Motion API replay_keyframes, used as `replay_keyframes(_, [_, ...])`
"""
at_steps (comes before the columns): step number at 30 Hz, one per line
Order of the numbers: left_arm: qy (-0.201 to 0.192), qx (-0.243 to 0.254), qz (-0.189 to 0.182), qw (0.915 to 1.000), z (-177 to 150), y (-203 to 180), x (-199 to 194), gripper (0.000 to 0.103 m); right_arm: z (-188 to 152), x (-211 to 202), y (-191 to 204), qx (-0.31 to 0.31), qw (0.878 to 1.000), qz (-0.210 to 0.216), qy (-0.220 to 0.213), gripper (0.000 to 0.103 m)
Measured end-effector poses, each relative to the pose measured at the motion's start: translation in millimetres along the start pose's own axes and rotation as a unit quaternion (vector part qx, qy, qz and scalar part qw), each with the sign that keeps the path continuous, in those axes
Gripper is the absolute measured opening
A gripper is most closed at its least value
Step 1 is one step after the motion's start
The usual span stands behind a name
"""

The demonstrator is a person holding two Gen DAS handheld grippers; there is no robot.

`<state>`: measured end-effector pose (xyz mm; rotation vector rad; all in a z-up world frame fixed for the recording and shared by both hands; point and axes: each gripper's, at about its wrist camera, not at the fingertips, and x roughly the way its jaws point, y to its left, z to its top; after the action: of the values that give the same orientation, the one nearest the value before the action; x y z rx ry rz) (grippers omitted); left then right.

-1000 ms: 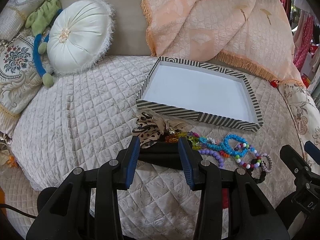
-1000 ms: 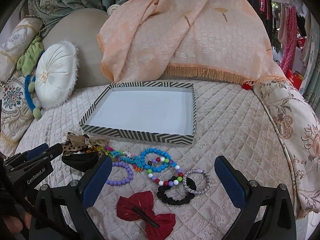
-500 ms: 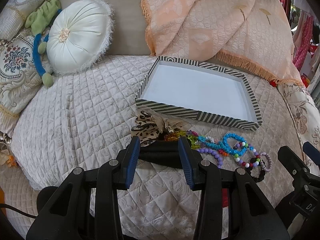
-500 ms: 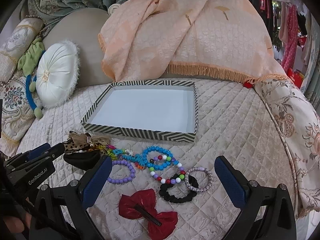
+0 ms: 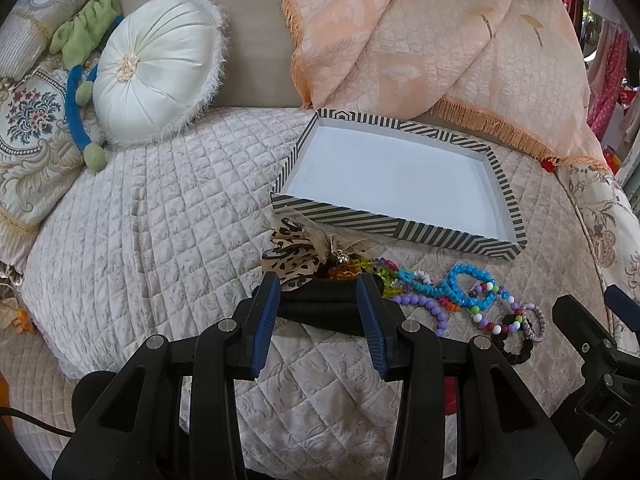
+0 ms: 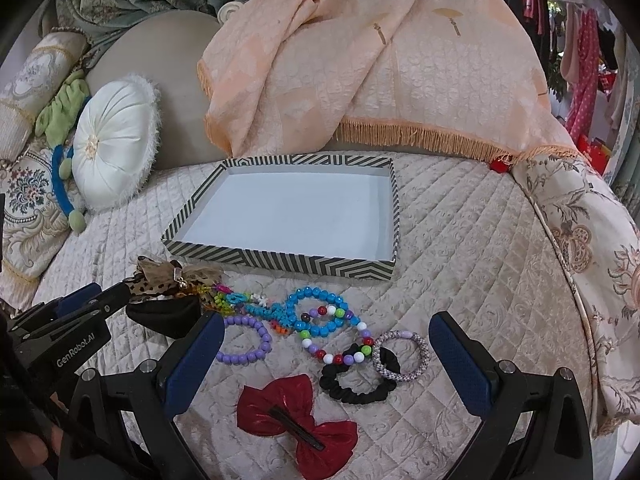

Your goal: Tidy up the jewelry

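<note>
My left gripper [image 5: 319, 285] is shut on a black fabric hair piece [image 5: 320, 308], low over the quilt beside a leopard-print bow [image 5: 292, 258]. That same gripper [image 6: 108, 300] shows at the left of the right wrist view. My right gripper [image 6: 326, 320] stands wide open over a heap of jewelry: a blue bead bracelet [image 6: 316, 312], a purple one [image 6: 248, 356], a multicoloured one [image 6: 344, 356], a lilac bangle [image 6: 404, 356], a black scrunchie [image 6: 352, 392] and a red bow clip [image 6: 296, 412]. Behind the heap lies an empty striped tray [image 6: 280, 258].
A round white cushion [image 5: 156, 68] and a floral pillow [image 5: 32, 128] lie at the back left. A peach fringed throw [image 6: 360, 60] hangs behind the tray. The quilted bed [image 6: 460, 248] curves down at the right, where a floral cover [image 6: 592, 248] drapes.
</note>
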<state>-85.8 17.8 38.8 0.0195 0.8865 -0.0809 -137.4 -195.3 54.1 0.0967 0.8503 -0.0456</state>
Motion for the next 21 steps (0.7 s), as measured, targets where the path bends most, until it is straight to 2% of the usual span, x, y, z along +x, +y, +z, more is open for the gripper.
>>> replay_keyframes(21, [0.007, 0.001, 0.0, 1.0, 0.2, 3.1, 4.6, 0.039, -1.3, 6.9, -3.0, -0.003, 1.0, 0.002, 0.007, 0.102])
